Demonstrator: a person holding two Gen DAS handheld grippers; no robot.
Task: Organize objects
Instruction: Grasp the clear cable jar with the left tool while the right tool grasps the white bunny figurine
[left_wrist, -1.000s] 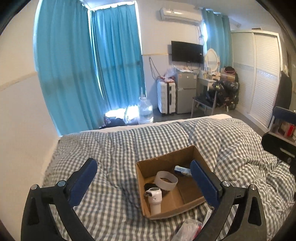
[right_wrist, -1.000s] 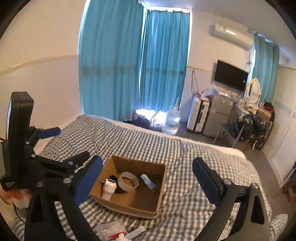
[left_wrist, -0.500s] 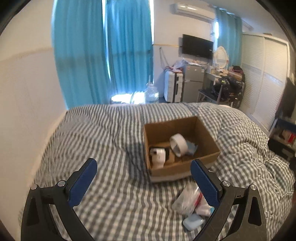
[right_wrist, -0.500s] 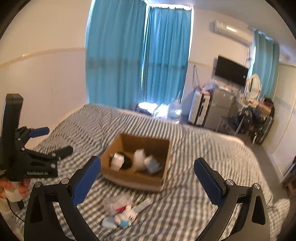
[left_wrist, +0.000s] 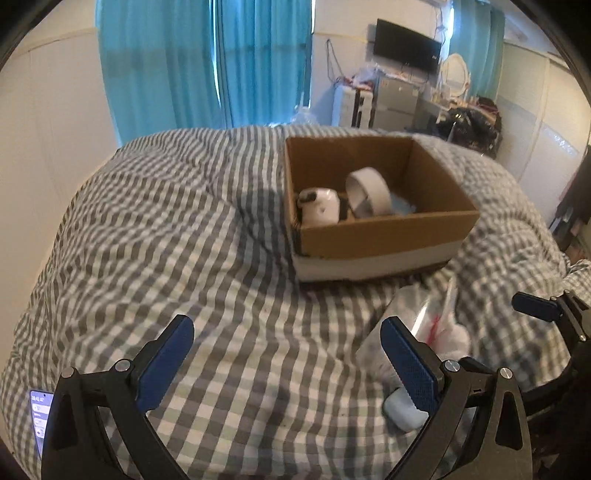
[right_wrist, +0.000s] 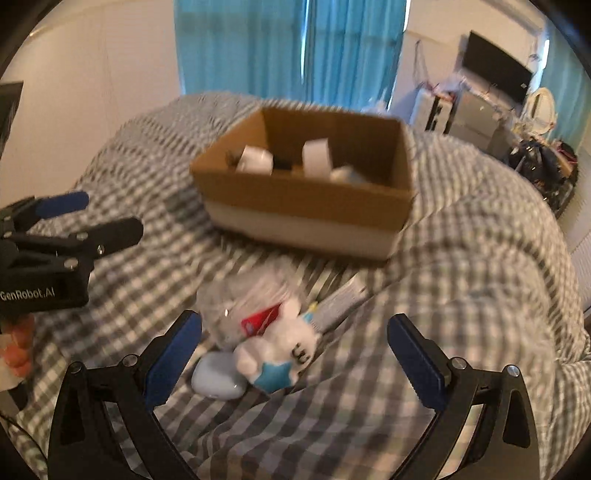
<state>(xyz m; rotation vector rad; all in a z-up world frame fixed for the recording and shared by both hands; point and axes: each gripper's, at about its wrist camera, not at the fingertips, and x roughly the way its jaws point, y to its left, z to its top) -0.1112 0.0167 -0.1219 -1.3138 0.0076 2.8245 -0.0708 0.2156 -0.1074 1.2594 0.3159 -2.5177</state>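
While both sets of jaws stood spread wide and empty, the right gripper (right_wrist: 293, 354) hung just above a small heap on the grey-and-white checked bed quilt (right_wrist: 461, 280): a pale blue rounded plastic case (right_wrist: 216, 378), a white-and-blue soft toy figure (right_wrist: 275, 356) and a clear crinkled plastic bag with a red label (right_wrist: 247, 299). The left gripper (left_wrist: 286, 360) hovered over bare quilt, just left of that heap. Beyond it sat the open brown cardboard box (left_wrist: 388, 232), holding a white cylindrical device (left_wrist: 320, 207) and a white tape ring (left_wrist: 367, 190). Judged risk: the heaped items touched, so closing on one could drag another; the slippery bag could slide free, and the soft quilt could yield under pressure.
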